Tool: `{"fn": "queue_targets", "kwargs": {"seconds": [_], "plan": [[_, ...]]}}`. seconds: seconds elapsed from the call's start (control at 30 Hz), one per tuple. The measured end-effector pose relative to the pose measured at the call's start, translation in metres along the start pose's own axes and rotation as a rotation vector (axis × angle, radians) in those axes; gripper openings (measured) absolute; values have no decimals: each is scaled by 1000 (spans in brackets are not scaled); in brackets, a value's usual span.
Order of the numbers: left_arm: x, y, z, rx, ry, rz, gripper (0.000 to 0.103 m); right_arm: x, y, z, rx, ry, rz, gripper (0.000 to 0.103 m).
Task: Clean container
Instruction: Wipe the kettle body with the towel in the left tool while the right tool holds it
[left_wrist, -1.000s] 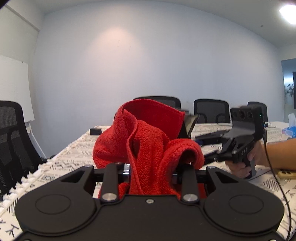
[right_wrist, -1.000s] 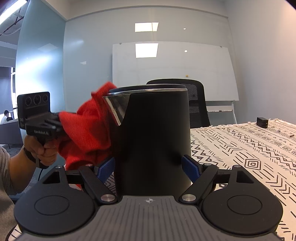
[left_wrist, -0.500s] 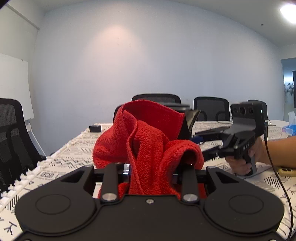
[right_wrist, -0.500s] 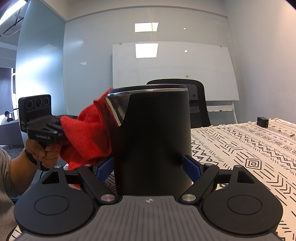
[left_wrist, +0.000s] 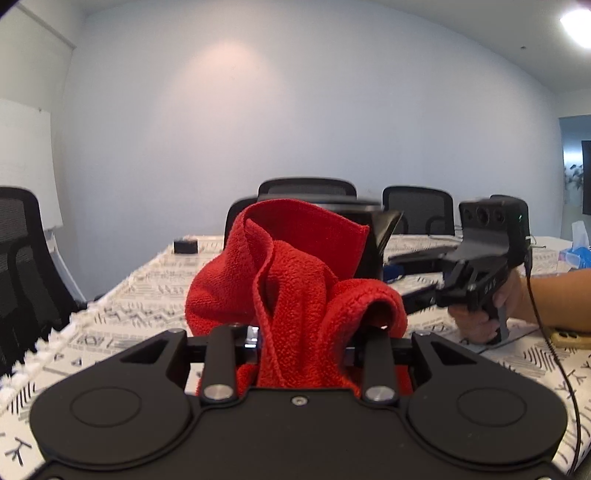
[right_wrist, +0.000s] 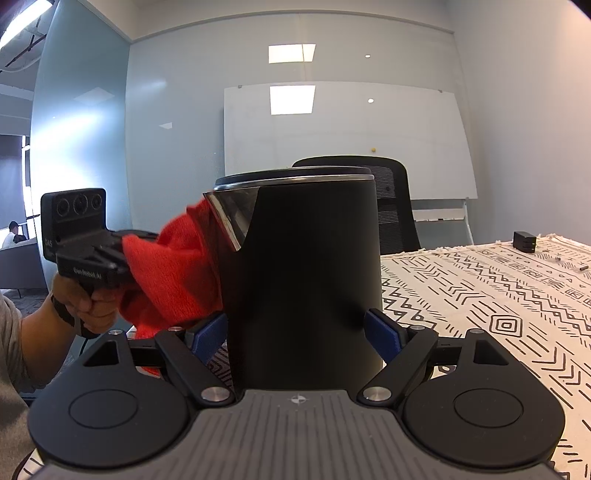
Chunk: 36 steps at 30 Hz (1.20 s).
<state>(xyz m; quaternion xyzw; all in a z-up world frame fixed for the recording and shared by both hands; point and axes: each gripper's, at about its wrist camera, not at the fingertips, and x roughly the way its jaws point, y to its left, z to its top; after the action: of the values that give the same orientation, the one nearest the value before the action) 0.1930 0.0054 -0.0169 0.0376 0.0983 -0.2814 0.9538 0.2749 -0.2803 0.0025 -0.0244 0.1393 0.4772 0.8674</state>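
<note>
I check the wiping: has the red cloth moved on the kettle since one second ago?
Yes. The red cloth slid down beside the kettle spout.

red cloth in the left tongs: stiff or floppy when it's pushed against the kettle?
Likely floppy: the red cloth droops in loose folds over the left tongs. Probably conforms: it bunches against the kettle below the spout. Its nubby weave suggests it won't slip easily.

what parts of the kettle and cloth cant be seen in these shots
- Left wrist view: most of the kettle is hidden behind the red cloth; only its spout and rim show.
- Left wrist view: the left gripper's fingertips are buried in the cloth.
- Right wrist view: the kettle's base is cut off by the right gripper body; its far side and inside are hidden.
- Dirt on the kettle: too dark to tell.
</note>
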Motion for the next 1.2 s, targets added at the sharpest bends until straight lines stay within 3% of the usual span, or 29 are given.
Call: {"fn": "queue_targets", "kwargs": {"seconds": [0.2, 0.47, 0.73, 0.93, 1.2], "plan": [[-10, 1, 18, 19, -82, -23, 35, -1, 1, 0, -1, 1, -1, 81], [3, 5, -3, -16, -19, -30, 35, -1, 2, 0, 2, 8, -5, 81], [-6, 4, 16, 23, -70, -41, 35, 0, 2, -1, 2, 8, -6, 81], [7, 12, 0, -19, 4, -36, 35, 0, 4, -1, 1, 9, -7, 81], [4, 11, 19, 22, -54, -55, 36, 0, 3, -2, 1, 9, -8, 81]]}}
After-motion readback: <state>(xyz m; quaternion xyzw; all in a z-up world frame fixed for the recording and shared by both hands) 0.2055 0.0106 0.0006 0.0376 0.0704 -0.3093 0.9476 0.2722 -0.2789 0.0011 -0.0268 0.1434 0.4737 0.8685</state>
